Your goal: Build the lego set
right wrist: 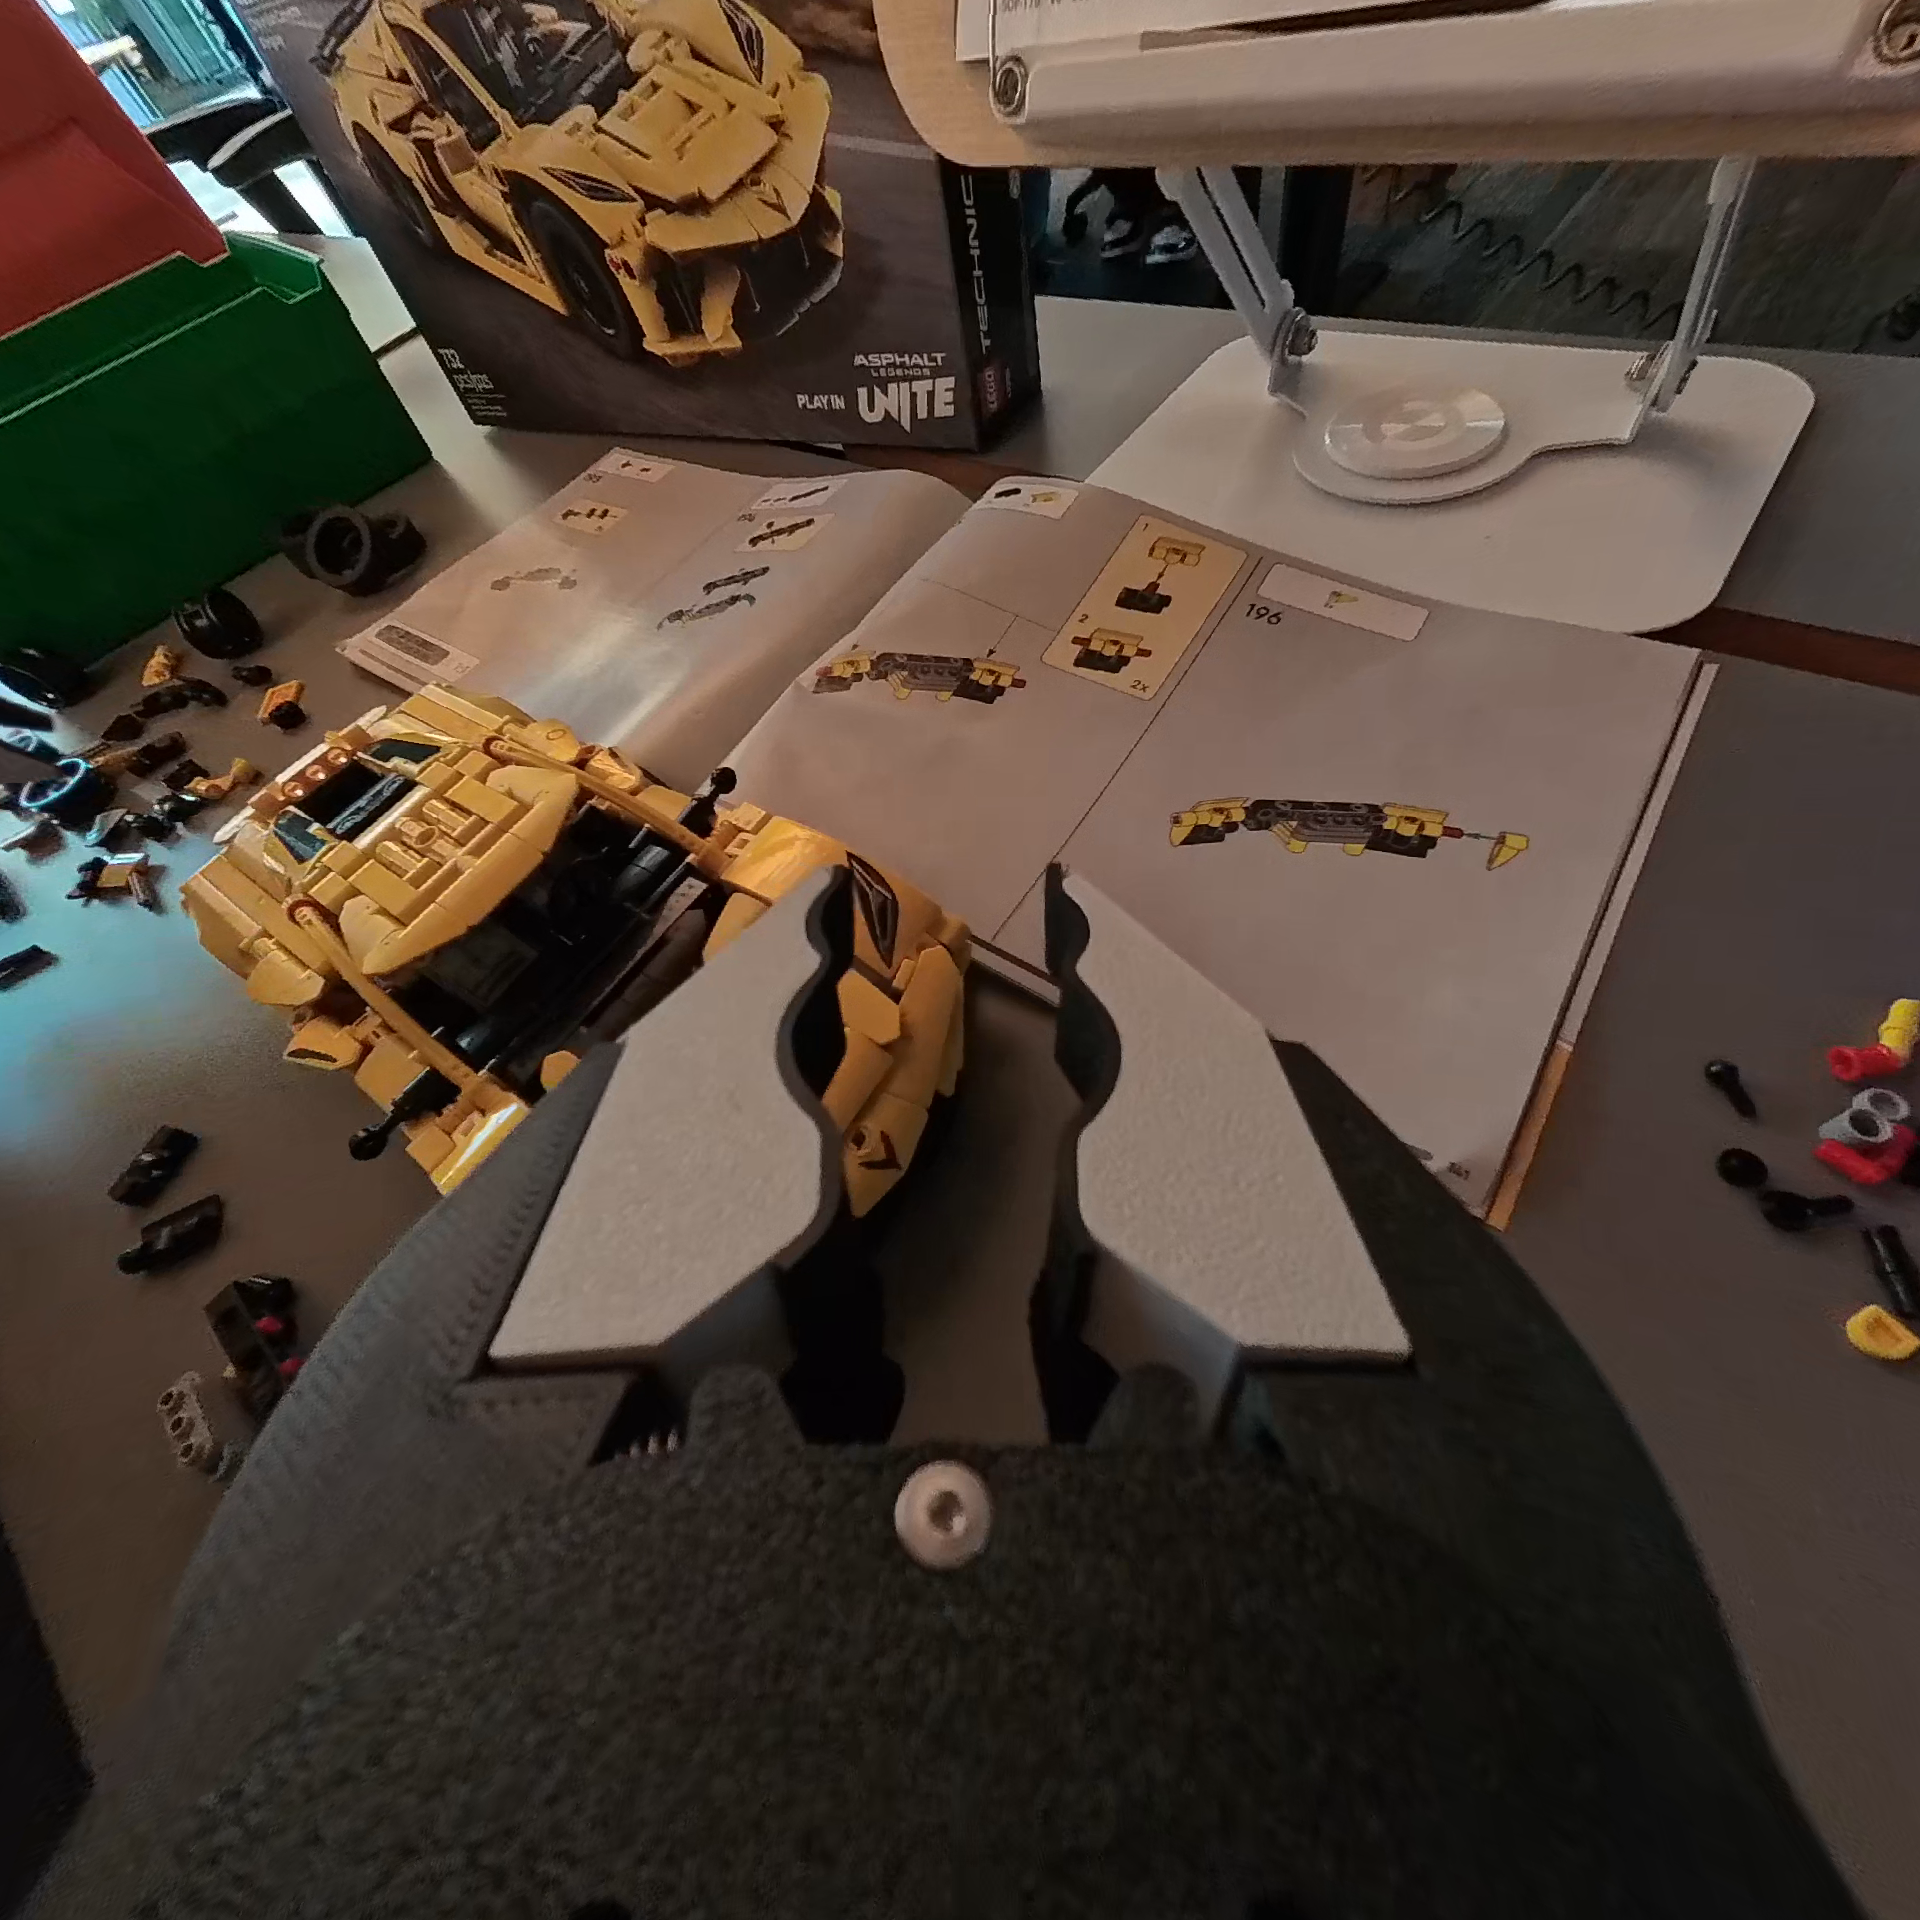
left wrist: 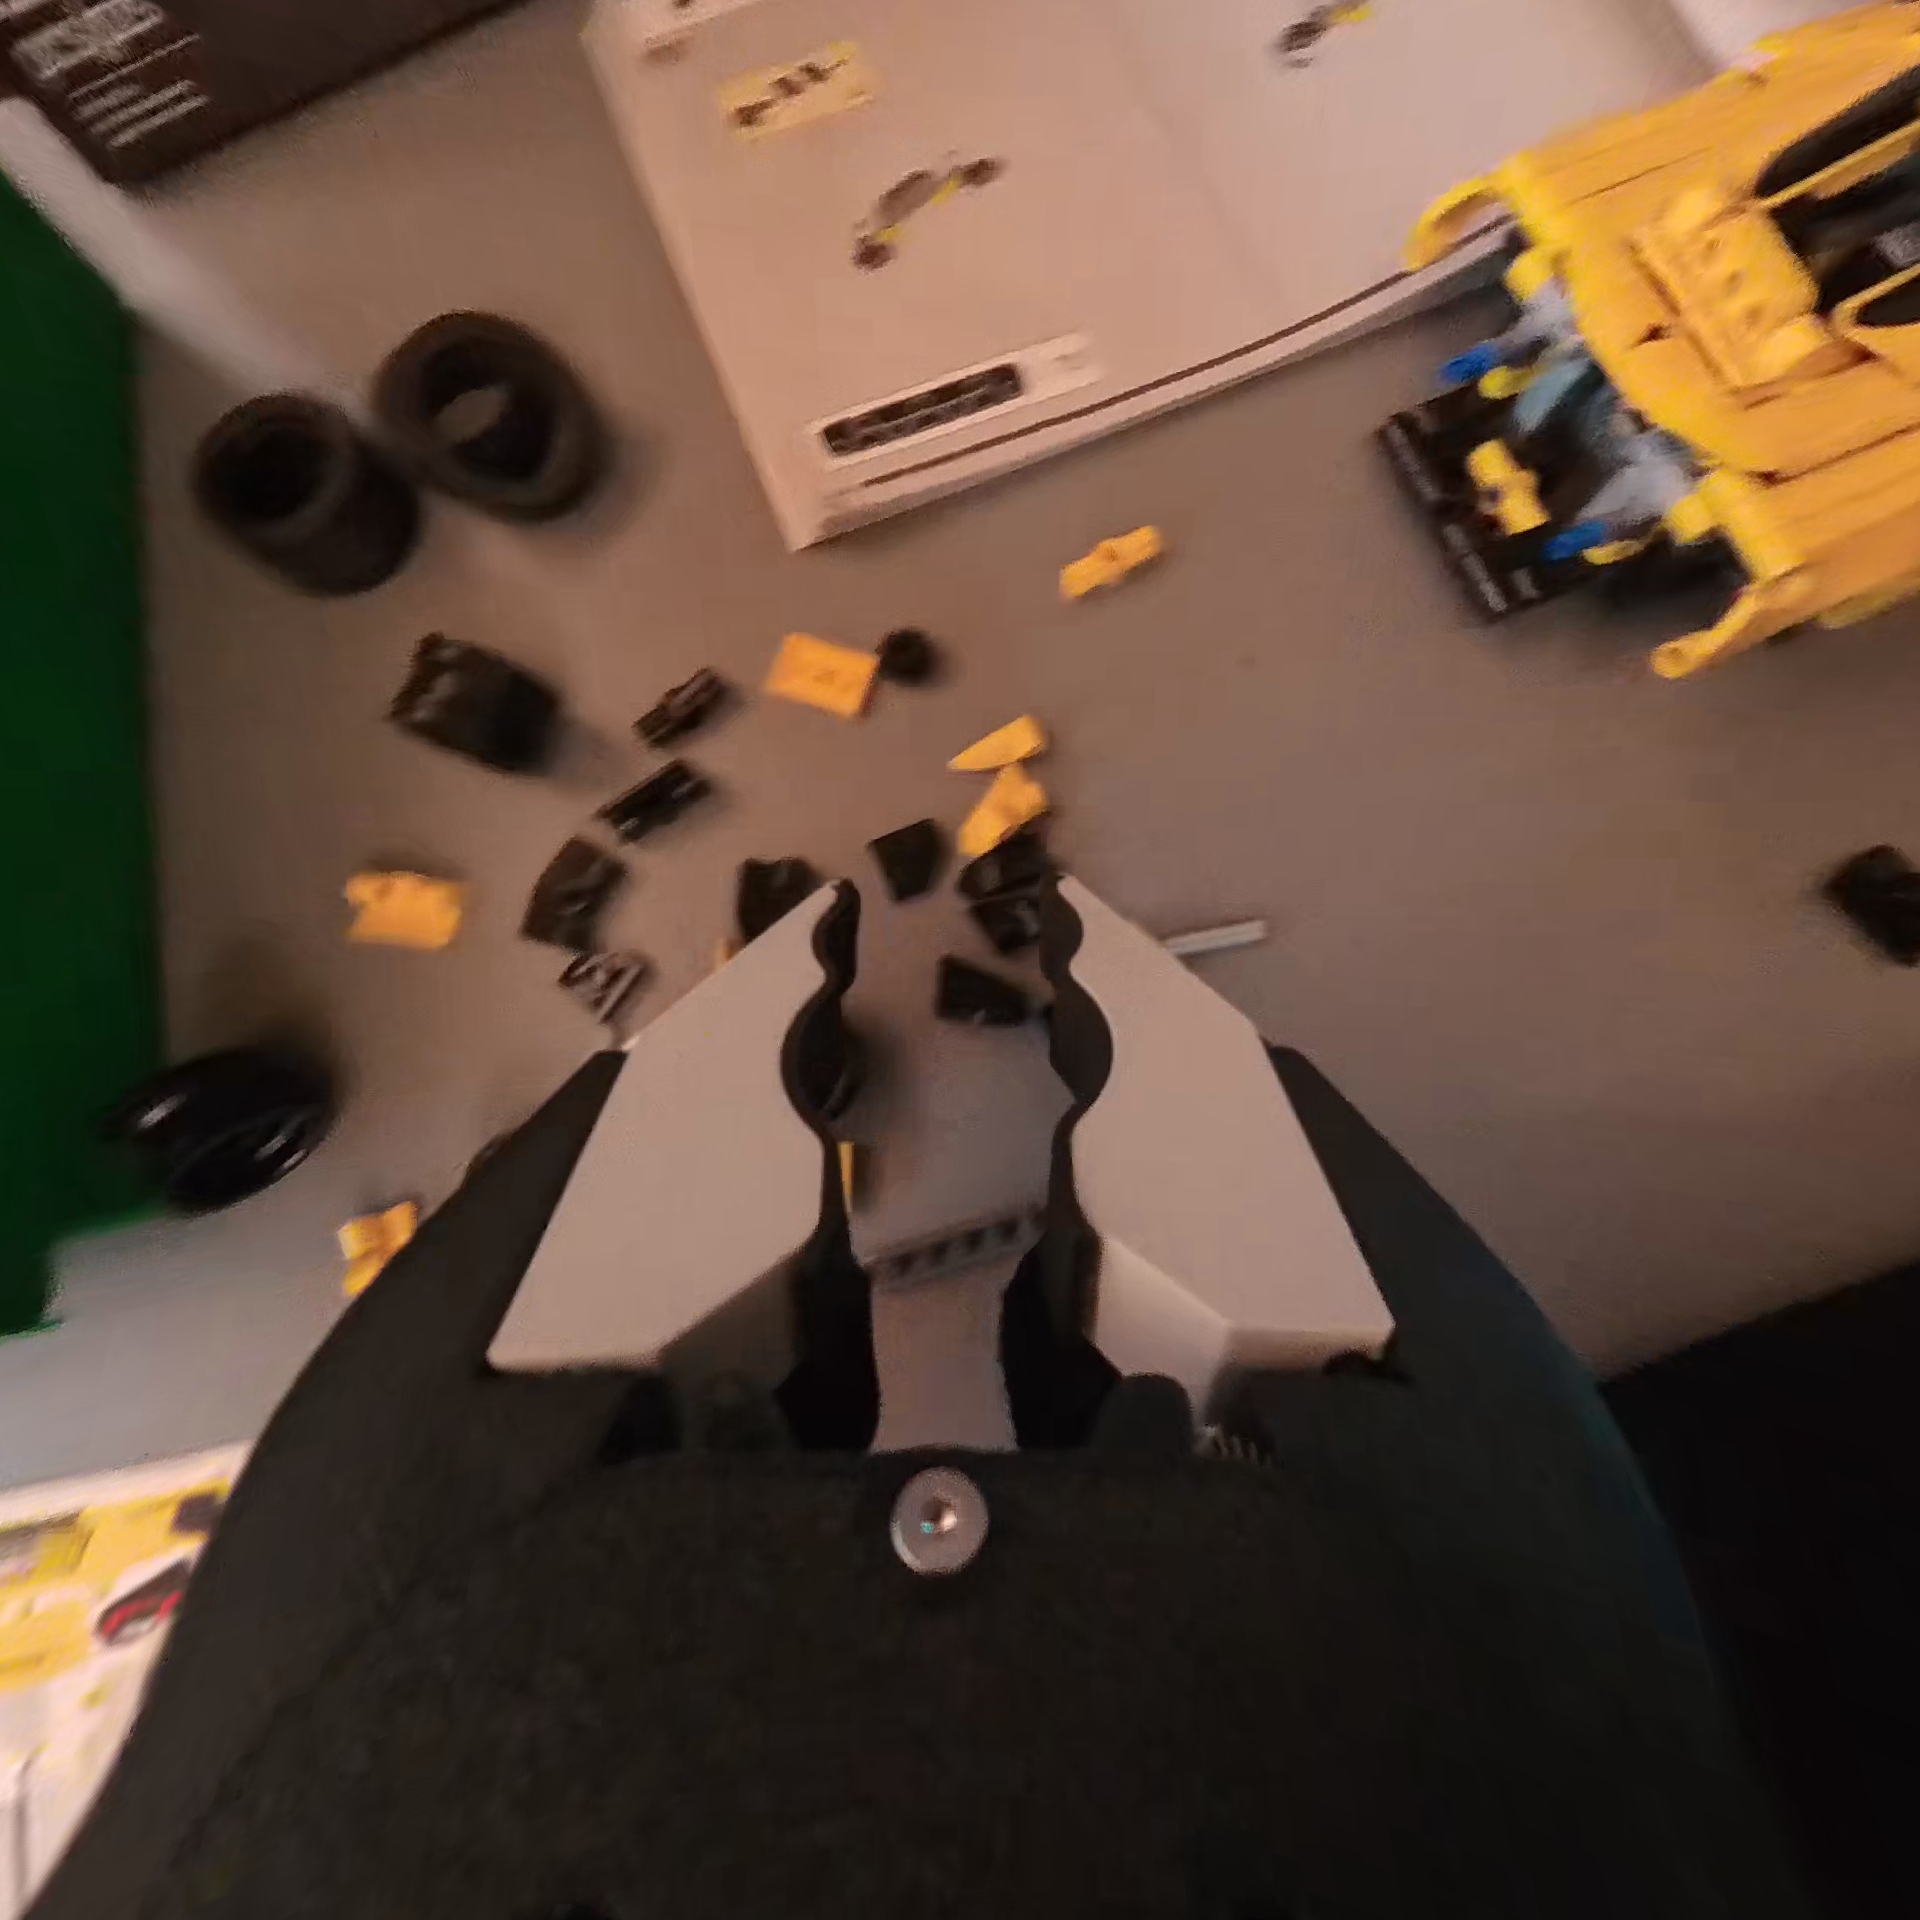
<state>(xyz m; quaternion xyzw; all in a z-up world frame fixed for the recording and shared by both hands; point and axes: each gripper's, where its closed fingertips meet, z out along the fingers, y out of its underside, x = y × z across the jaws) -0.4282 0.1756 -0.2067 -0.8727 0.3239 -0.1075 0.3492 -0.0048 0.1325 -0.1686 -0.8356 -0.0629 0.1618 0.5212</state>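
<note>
- The yellow lego car, mostly built, lies on the grey table, its rear end resting on the open instruction booklet; in the left wrist view the car shows at about two o'clock, blurred.
- The right gripper hovers at the car's near end, jaws spread with nothing between them; the car's nose shows behind the left finger.
- The left gripper hangs over a scatter of loose black and yellow pieces, jaws spread and empty; that whole view is smeared, so the small parts are hard to tell apart.
- Two black tyres sit side by side at about ten o'clock from the left gripper, touching or nearly so.
- In the right wrist view, more small pieces lie at nine o'clock of the car, and a few red, grey, black and yellow pins at three o'clock by the booklet's edge.
- The lego box stands at twelve o'clock behind the booklet, a green bin at ten o'clock, and a white stand at one o'clock.
</note>
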